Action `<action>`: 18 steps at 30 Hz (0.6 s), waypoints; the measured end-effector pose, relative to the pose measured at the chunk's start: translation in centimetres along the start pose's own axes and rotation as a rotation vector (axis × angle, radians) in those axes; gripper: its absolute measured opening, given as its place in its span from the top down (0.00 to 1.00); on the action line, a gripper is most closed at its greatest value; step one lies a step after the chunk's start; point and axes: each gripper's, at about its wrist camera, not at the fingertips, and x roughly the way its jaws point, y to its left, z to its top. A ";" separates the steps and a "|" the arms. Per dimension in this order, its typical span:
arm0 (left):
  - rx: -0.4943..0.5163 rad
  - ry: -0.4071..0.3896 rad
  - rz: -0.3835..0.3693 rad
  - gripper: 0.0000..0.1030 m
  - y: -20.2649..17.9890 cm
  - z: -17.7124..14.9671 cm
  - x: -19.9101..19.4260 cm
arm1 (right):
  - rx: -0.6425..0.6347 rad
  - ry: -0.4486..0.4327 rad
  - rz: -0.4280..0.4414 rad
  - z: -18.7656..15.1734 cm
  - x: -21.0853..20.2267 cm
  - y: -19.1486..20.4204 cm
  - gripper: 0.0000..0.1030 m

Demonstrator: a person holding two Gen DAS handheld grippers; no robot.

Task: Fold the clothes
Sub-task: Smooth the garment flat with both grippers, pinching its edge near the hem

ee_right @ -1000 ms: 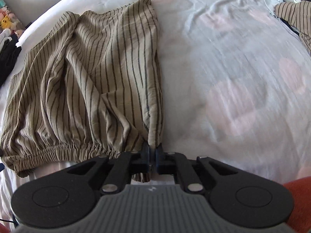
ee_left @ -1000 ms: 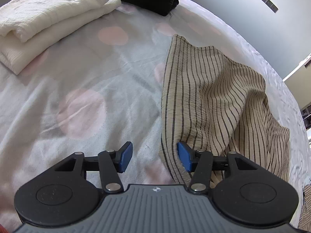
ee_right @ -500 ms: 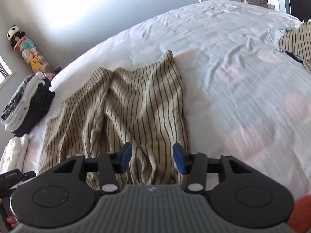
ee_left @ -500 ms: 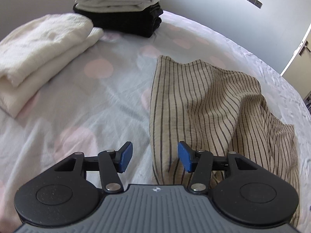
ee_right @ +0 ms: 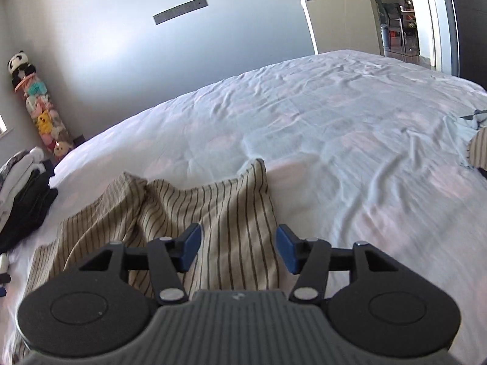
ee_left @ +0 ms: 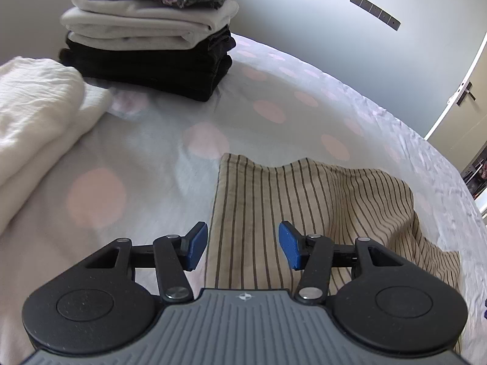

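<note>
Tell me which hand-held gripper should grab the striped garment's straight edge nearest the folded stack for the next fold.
Left, probably. The left hand-held gripper is open right above that edge of the striped garment, beside the folded stack. The right hand-held gripper, jaws opening and empty, is over the opposite side.

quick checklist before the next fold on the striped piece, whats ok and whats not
1. Left tool open, nothing gripped: ok.
2. Right tool jaws opening, no cloth between pads: ok.
3. Striped garment flat on the bed: not ok, rumpled with raised folds.
4. Garment's near edge visible for a grasp: cannot tell, the tools hide it.
5. Folded stack apart from the garment: ok.
6. White folded cloth apart from the garment: ok.
</note>
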 end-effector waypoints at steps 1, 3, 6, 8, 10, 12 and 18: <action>0.004 0.000 0.004 0.41 0.0 0.3 0.9 | 0.014 0.000 0.010 0.4 1.0 -0.2 0.41; 0.008 0.002 0.017 0.41 0.2 1.0 2.6 | 0.029 -0.014 0.020 1.2 3.0 -0.7 0.41; -0.002 0.010 0.039 0.41 1.2 1.7 4.8 | 0.052 -0.029 0.042 2.4 6.1 -1.7 0.37; -0.001 0.011 0.050 0.41 1.7 2.0 6.0 | 0.071 -0.031 0.041 3.0 7.9 -2.6 0.35; -0.001 0.010 0.061 0.43 2.2 2.1 6.9 | 0.089 -0.032 0.032 3.5 9.7 -3.5 0.35; -0.003 0.004 0.063 0.47 2.5 2.0 7.5 | 0.109 -0.028 0.025 3.9 11.5 -4.4 0.35; 0.086 -0.064 0.065 0.90 1.5 1.3 7.8 | 0.166 0.030 0.073 3.1 14.7 -5.6 0.65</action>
